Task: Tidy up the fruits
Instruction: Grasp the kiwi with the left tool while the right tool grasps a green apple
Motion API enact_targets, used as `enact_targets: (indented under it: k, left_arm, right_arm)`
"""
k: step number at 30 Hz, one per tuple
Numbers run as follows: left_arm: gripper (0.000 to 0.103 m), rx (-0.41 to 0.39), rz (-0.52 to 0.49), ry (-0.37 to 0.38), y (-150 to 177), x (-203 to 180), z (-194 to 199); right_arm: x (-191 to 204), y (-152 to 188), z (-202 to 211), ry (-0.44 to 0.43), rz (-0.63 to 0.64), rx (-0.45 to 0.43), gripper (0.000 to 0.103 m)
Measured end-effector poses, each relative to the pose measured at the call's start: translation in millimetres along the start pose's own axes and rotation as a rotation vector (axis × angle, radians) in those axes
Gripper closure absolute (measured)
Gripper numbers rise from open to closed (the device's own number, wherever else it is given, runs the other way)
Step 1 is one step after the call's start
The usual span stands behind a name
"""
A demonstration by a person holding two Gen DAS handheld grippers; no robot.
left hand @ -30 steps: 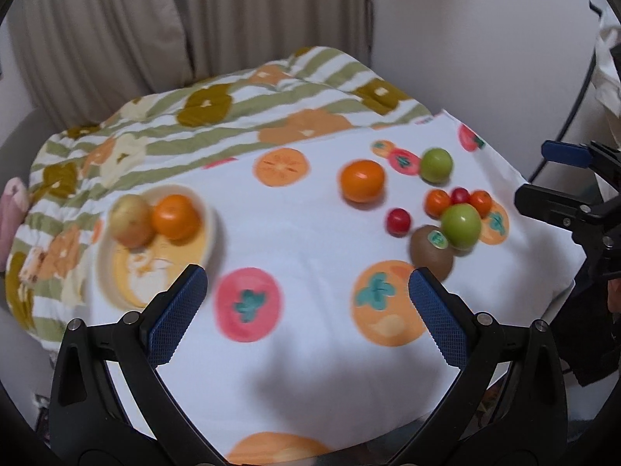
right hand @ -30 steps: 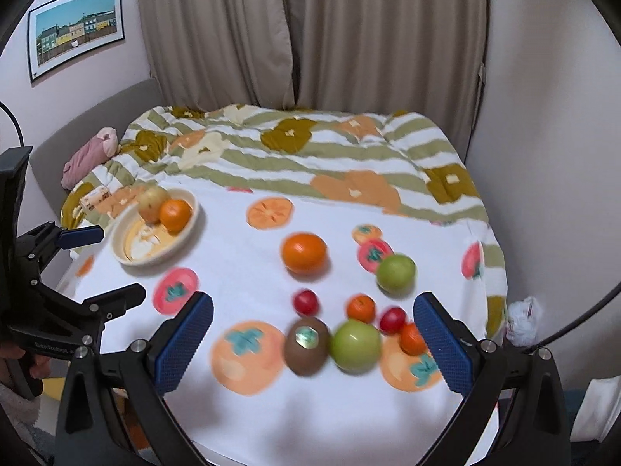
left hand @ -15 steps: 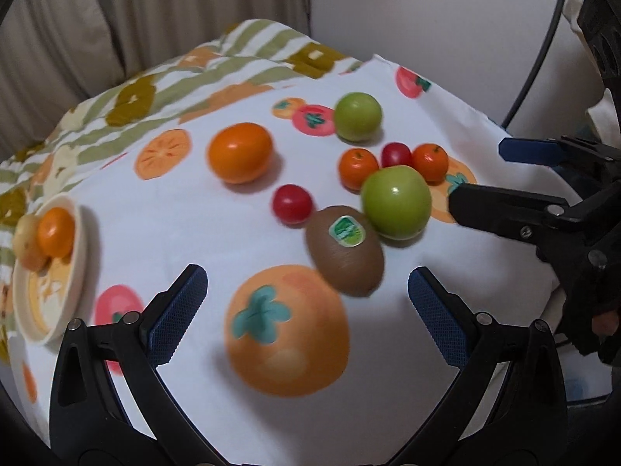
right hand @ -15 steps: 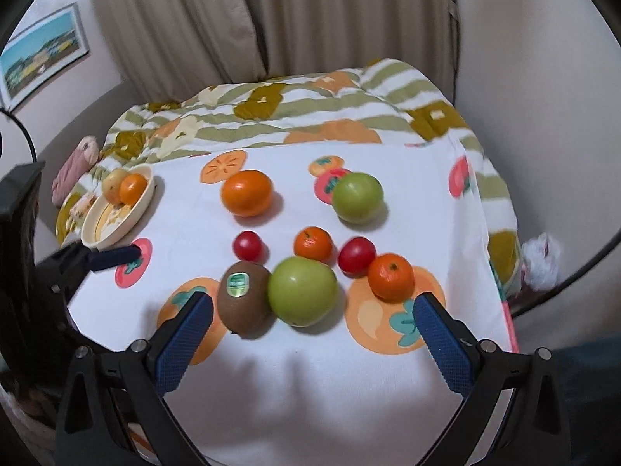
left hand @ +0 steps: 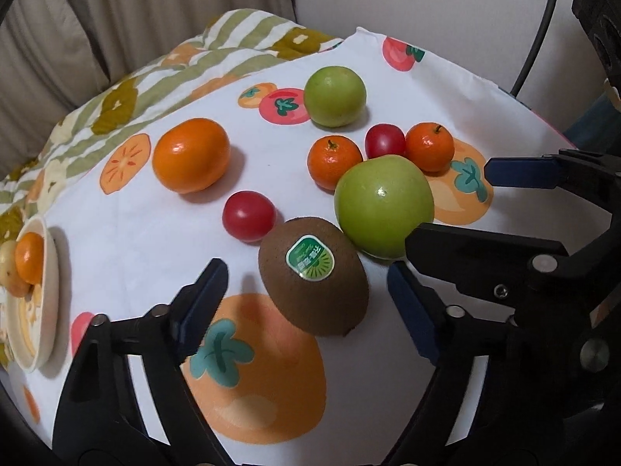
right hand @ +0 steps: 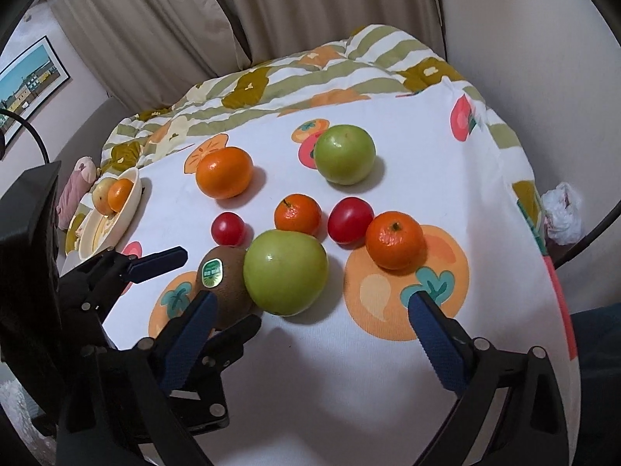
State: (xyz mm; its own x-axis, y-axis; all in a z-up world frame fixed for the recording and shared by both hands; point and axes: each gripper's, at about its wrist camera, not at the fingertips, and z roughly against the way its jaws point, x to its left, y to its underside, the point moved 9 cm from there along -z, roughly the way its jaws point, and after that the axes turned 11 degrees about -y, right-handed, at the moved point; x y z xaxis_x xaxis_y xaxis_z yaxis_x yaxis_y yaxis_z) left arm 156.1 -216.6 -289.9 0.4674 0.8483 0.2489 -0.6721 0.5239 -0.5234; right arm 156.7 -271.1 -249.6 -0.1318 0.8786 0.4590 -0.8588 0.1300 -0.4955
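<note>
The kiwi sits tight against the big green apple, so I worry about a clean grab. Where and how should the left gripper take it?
Grip the kiwi across its short middle, coming from above. The left gripper already straddles it; the pad on the green apple's side needs the narrow gap there.

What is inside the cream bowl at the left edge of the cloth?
The bowl holds an orange and a yellowish fruit behind it, partly hidden. The rest of the inside shows a pale orange pattern; its far part is covered.

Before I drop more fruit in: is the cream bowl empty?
Not empty. The bowl already holds an orange and a yellowish fruit; the rest looks bare.
</note>
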Motion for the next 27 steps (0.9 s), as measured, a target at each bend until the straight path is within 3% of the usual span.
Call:
enact_targets:
  k: [2,6,11,15,27]
  left_arm:
    - [0.022,0.005,-0.006,0.005,-0.2,-1.8,-3.0]
    - [0.042,0.022,-0.016,0.009,1.3,-4.1,-7.1]
    - [0.044,0.027,-0.013,0.021,1.3,-2.6,-8.6]
    - [0.045,0.033,-0.024,0.005,4.1,-0.3,-7.5]
    - [0.045,0.079,0.038,-0.049,22.2,33.5,-6.7]
  right_arm:
    - [-0.5,0.5,-1.8,-0.007,-0.004,0.007,0.012]
    - [-1.3,1.3,-5.7,-0.01,-0.003,0.017,0.013]
    - [-1.0,-0.1,-11.6,-0.025,-0.011,0.021,0.014]
    - [1.3,-0.4,-19.5,-0.043,-0.014,0.04,0.026]
    - [11.8,-6.1,-37.3,-0.065,0.014,0.063,0.034]
